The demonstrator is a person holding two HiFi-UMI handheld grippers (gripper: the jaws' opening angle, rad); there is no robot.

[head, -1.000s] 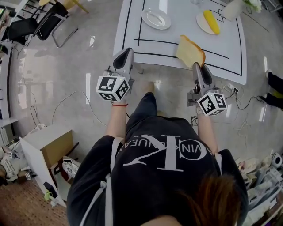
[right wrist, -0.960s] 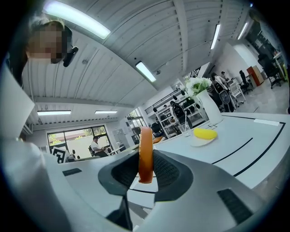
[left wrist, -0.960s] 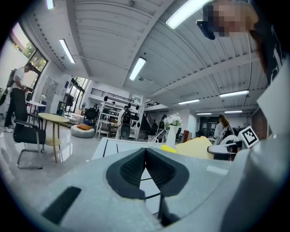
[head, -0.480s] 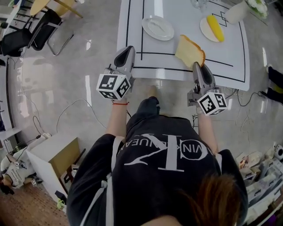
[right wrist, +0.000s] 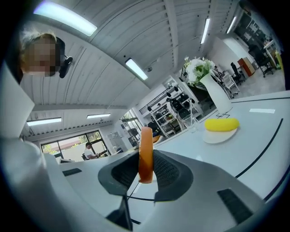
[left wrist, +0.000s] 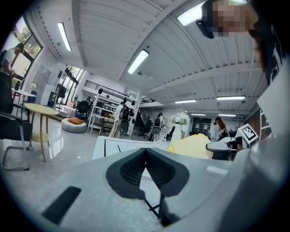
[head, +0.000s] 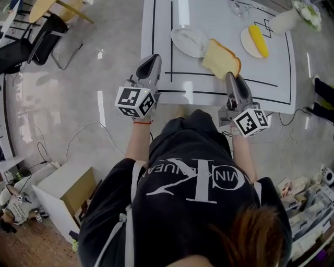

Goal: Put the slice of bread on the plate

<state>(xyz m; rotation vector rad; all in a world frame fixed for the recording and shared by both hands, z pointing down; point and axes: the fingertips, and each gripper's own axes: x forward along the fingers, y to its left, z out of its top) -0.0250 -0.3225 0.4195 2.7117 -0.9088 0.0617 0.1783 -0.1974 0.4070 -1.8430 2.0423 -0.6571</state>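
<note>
A slice of bread [head: 221, 58] with a brown crust stands on edge in my right gripper [head: 230, 77], which is shut on its near edge. In the right gripper view the crust [right wrist: 146, 152] shows edge-on, pinched between the two dark pads. The slice's far corner overlaps the right rim of a bare white plate [head: 185, 39] on the white table [head: 271, 78]. My left gripper [head: 150, 61] hovers over the table's near left corner, jaws shut together with nothing between them [left wrist: 145, 152]. In the left gripper view the bread [left wrist: 192, 146] shows to the right.
A second plate carrying a yellow cob-like item [head: 258, 40] [right wrist: 220, 124] lies right of the bread. A white vase with flowers [head: 292, 15] and a glass [head: 240, 8] stand at the far edge. Chairs [head: 31, 41], a cardboard box [head: 68, 187] and cables are on the floor.
The person has stepped toward the table. Both grippers have moved forward over its near edge, and the bread now overlaps the empty plate's rim instead of hanging short of it.
</note>
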